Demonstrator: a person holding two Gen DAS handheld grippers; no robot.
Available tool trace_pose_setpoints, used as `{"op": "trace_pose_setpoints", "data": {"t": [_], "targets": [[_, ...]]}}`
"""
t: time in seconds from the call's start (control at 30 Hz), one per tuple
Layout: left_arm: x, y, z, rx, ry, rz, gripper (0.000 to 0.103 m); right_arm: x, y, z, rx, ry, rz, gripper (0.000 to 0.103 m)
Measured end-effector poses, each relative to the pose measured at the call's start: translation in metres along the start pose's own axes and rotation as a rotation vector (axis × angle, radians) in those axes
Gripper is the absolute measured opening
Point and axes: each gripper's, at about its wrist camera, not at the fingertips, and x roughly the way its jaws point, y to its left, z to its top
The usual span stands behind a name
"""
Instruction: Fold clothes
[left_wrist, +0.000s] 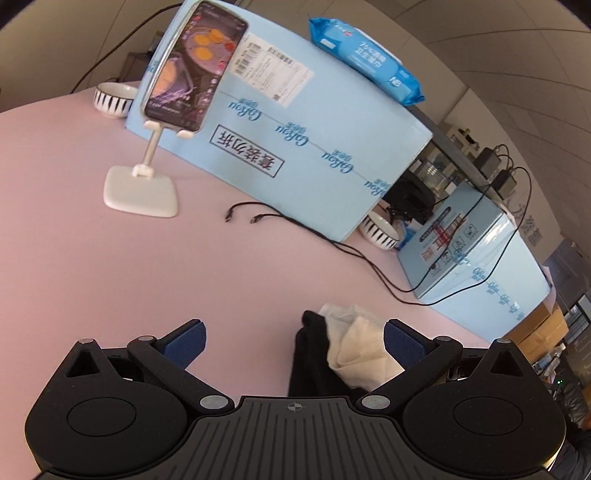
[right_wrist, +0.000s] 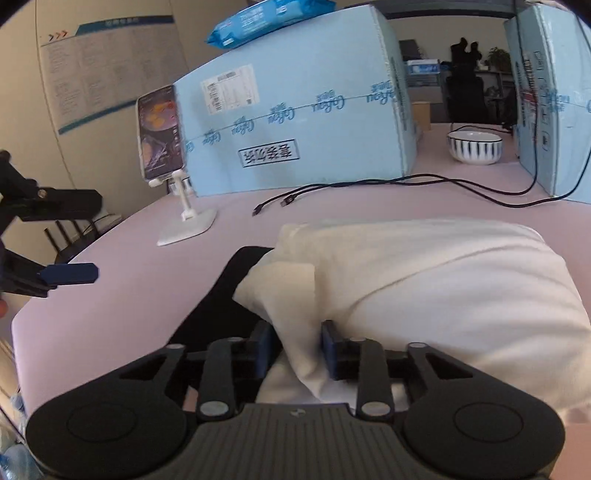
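Lower centre of the right wrist view: right gripper (right_wrist: 297, 347) with jaws drawn narrow, pads pressing on a fold of the white garment (right_wrist: 424, 280), heaped on the pink table (right_wrist: 110, 295) and overlapping a black garment (right_wrist: 218, 295). In the left wrist view: left gripper (left_wrist: 293, 336) spread wide, gripping nothing, both garments bunched lower centre just inside its right pad. Behind, upper left, a phone (left_wrist: 192, 66) on a stand before a blue box (left_wrist: 314, 129).

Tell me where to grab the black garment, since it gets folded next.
Probably grip the black garment's bare left edge, coming low from the left: it lies flat on the table, and the white garment covers its right part.
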Motion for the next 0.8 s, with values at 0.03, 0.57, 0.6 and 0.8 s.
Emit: {"op": "trace_pose_setpoints", "data": {"t": [0.03,0.57,0.6,0.8], "targets": [[0.002,0.003,-0.001,-0.012,0.009,-0.007,0.103,-0.016,-0.004,0.004,0.061,-0.019,0.072,0.077],[0.034,-0.050,-0.003,0.003,0.043,-0.248,0.103,-0.125,-0.089,0.014,0.371,-0.298,0.241,0.087],[0.043,-0.063,0.001,0.005,0.042,-0.297,0.103,-0.137,-0.092,0.016,0.379,-0.359,0.199,0.088],[0.116,-0.117,0.025,0.045,0.210,-0.303,0.103,-0.171,-0.130,-0.005,0.532,-0.427,0.093,0.088]]}}
